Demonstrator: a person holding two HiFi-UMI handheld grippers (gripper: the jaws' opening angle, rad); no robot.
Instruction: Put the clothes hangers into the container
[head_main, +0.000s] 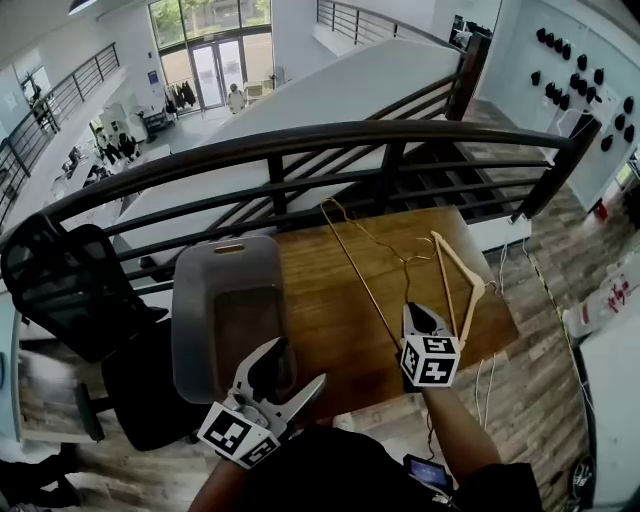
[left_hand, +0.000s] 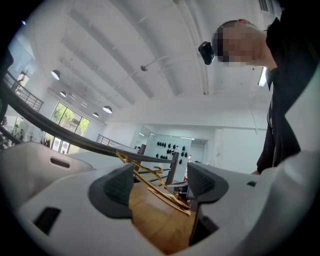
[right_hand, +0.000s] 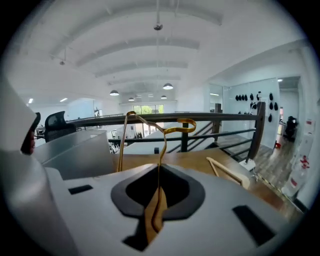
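Note:
A gold wire hanger (head_main: 358, 268) stands tilted above the wooden table (head_main: 330, 330), and my right gripper (head_main: 420, 318) is shut on its lower wire. In the right gripper view the hanger (right_hand: 161, 131) rises from between the closed pads, hook uppermost. A wooden hanger (head_main: 462, 280) lies flat on the table's right side, just beyond that gripper. The grey translucent container (head_main: 190, 300) sits at the table's left end. My left gripper (head_main: 298, 365) hovers open at the container's near right corner, with nothing between its fingers.
A dark metal railing (head_main: 300, 145) runs along the table's far edge, with a drop to a lower floor behind it. A black mesh office chair (head_main: 70, 285) stands left of the container. Cables hang off the table's right edge (head_main: 500, 300).

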